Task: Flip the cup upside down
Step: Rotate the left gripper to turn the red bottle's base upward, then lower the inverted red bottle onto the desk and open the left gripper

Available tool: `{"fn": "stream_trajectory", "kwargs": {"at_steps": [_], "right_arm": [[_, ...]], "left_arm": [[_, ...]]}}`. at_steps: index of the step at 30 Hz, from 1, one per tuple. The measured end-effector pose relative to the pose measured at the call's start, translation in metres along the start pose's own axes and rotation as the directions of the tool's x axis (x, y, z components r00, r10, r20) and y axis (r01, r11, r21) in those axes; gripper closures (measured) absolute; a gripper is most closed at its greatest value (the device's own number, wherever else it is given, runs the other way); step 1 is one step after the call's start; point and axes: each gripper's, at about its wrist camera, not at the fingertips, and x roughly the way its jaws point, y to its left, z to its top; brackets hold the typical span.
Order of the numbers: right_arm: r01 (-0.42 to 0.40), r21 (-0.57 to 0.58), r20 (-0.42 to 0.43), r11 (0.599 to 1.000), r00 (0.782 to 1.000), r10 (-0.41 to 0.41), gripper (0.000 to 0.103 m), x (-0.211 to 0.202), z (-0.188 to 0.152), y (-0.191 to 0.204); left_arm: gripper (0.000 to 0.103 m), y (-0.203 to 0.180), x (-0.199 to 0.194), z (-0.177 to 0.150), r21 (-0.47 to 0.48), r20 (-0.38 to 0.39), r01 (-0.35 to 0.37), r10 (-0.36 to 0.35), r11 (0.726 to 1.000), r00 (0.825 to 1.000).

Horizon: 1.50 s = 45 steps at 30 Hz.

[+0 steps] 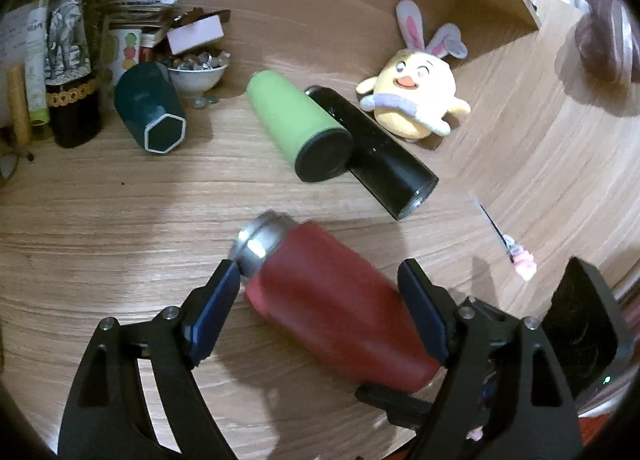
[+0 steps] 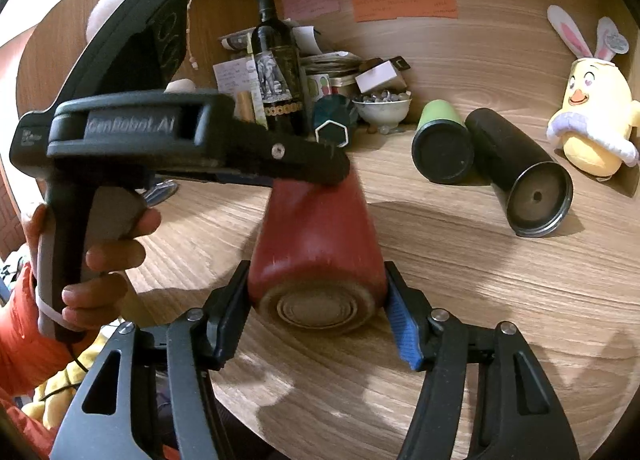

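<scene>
Left wrist view: the left gripper (image 1: pixel 320 292) has its blue-padded fingers (image 1: pixel 214 312) spread around a red cup (image 1: pixel 332 308) that lies tilted, its steel mouth toward the left finger and its base toward the right one. The left pad sits just at the steel rim; whether either pad truly presses the cup cannot be told, and the cup is blurred. The cup is over the near part of the wooden table (image 1: pixel 120 227). Farther in, a green cup (image 1: pixel 296 119) and a black cup (image 1: pixel 376 151) lie on their sides touching each other, with a yellow plush chick (image 1: pixel 416 99) just beyond them. Toward the far left corner lie a dark teal cup (image 1: pixel 150 111), a white bowl of pebbles (image 1: pixel 196 71) and a wine bottle (image 1: pixel 70 59).

Right wrist view: the right gripper (image 2: pixel 316 300) holds the red cup (image 2: pixel 316 236) by its base end, both pads against its sides. The left gripper (image 2: pixel 320 171) comes in from the left, gripped by the person's left hand (image 2: pixel 112 252), its tip lying on the cup's far end. The green cup (image 2: pixel 442 139), black cup (image 2: pixel 516 171) and plush chick (image 2: pixel 592 115) lie toward the far right of the table (image 2: pixel 480 320).
</scene>
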Motion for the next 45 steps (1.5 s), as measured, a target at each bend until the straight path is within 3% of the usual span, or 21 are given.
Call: {"fn": "stream_trajectory", "kwargs": {"at_steps": [7,16,26,45], "right_arm": [[-0.009,0.011,0.000,1.000,1.000,0.009,0.045,-0.001,0.000,-0.002],[0.001,0.036,-0.017,0.999,1.000,0.000,0.046,0.002,-0.004,-0.003],[0.086,-0.046,0.076,0.995,0.994,-0.083,0.046,-0.024,0.008,0.009],[0.099,-0.060,0.158,0.993,0.983,-0.088,0.046,-0.023,0.049,0.009]], "left_arm": [[0.023,-0.015,-0.006,-0.003,0.087,0.040,-0.059,0.056,0.994,0.998],[0.046,-0.021,-0.016,-0.006,0.112,0.084,-0.112,0.103,0.987,0.991],[0.046,-0.029,-0.035,0.000,0.142,0.141,-0.107,0.087,0.984,0.986],[0.048,-0.012,-0.059,0.019,0.117,0.226,-0.137,0.108,0.984,0.968]]}}
